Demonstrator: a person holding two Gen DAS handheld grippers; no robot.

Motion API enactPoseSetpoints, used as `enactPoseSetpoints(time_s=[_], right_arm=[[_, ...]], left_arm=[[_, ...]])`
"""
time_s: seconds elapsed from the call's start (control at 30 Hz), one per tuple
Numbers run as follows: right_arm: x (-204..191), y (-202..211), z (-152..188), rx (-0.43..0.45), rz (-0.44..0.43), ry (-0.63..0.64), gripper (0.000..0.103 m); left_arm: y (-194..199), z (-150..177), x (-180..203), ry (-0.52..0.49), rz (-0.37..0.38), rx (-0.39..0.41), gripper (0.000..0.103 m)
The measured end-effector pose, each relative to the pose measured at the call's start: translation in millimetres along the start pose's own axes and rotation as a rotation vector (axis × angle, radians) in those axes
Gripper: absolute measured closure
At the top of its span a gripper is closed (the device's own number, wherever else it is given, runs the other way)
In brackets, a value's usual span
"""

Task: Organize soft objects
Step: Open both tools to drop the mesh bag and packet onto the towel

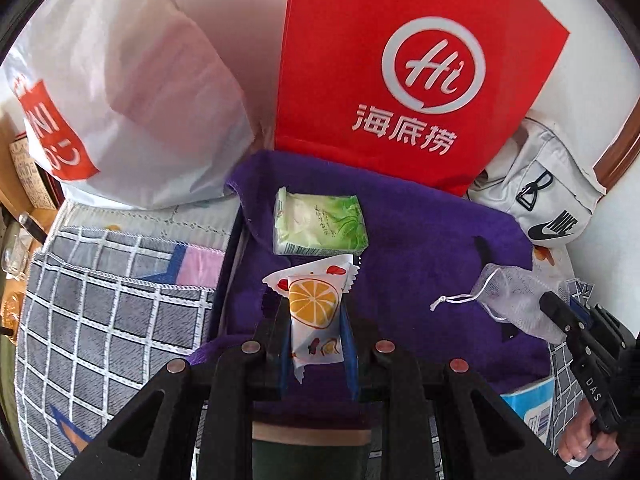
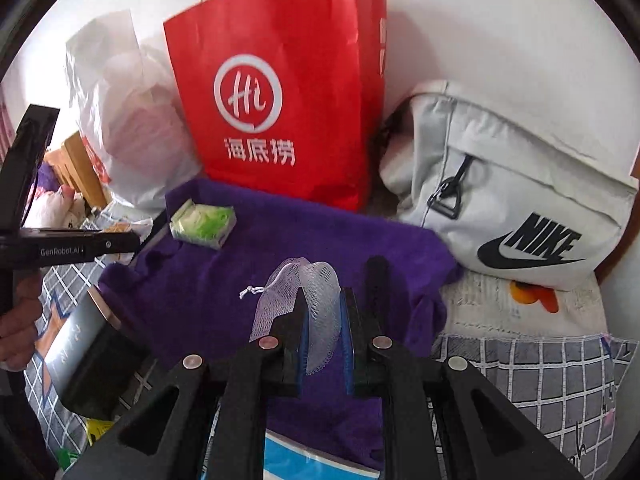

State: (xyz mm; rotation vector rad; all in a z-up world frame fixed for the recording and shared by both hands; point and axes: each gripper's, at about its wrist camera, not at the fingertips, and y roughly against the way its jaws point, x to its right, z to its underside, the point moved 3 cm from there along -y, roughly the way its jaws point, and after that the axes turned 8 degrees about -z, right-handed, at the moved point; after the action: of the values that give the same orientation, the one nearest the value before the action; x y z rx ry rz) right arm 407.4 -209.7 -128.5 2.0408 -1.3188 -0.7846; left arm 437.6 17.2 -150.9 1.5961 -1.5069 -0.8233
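Note:
My left gripper [image 1: 314,304] is shut on a white snack packet [image 1: 314,308] printed with an orange slice, held over the purple towel [image 1: 420,240]. A green tissue pack [image 1: 318,222] lies on the towel just beyond it. My right gripper [image 2: 322,300] is shut on a white mesh drawstring pouch [image 2: 316,292], also above the purple towel [image 2: 280,240]. The pouch [image 1: 516,300] and the right gripper [image 1: 560,312] show at the right of the left wrist view. The tissue pack [image 2: 204,222] sits far left on the towel in the right wrist view.
A red paper bag [image 1: 400,60] [image 2: 280,100] stands behind the towel against the wall. A white plastic bag [image 1: 132,100] is left of it and a grey Nike backpack [image 2: 512,200] right of it. Grey checked bedding [image 1: 100,312] lies around, with a dark box [image 2: 92,356] at the left.

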Motion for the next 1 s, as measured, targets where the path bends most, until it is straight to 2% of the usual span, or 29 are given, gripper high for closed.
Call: enactPoseSetpoints(time_s=[0.13,0.4,0.53,0.57,0.6,0.67,0.73,0.8,0.83,0.9,1.0], right_arm=[[6,-9,4,-0.027,-0.032,-0.021,0.088],[18,-22,12,-0.062,-0.041,-0.050,0.084],[18,-25,15,-0.068,-0.038,-0.043,0.082],[18,-24,15,-0.067,-0.040,-0.043,0.081],[18,-25,15,-0.074,-0.041,-0.046,0.074],[18,-24,14,-0.070,-0.035,-0.044,0.073],[19,-24,14,-0.075,-0.034,-0.046,0.066],[20,-22,13,-0.071,-0.038,-0.043,0.058],[20,-19,13,-0.067,-0.035,-0.041,0.049],[20,-18,13,-0.070,-0.036,-0.031,0.043],[18,-15,12,-0.066,-0.008,-0.004,0.041]], left_arm=[[-12,0,3,0.002,0.005,-0.028,0.079],[-26,2,12,-0.027,0.018,-0.056,0.079],[-32,4,13,-0.023,0.054,-0.094,0.079],[-32,4,13,-0.019,0.055,-0.098,0.079],[-32,4,13,-0.019,0.052,-0.097,0.079],[-32,4,14,-0.029,0.045,-0.099,0.079],[-33,5,16,-0.033,0.040,-0.106,0.075],[-34,5,19,-0.050,0.020,-0.115,0.064],[-35,5,21,-0.056,0.015,-0.115,0.055],[-34,5,22,-0.059,0.015,-0.109,0.051],[-33,3,26,-0.059,0.019,-0.105,0.042]])
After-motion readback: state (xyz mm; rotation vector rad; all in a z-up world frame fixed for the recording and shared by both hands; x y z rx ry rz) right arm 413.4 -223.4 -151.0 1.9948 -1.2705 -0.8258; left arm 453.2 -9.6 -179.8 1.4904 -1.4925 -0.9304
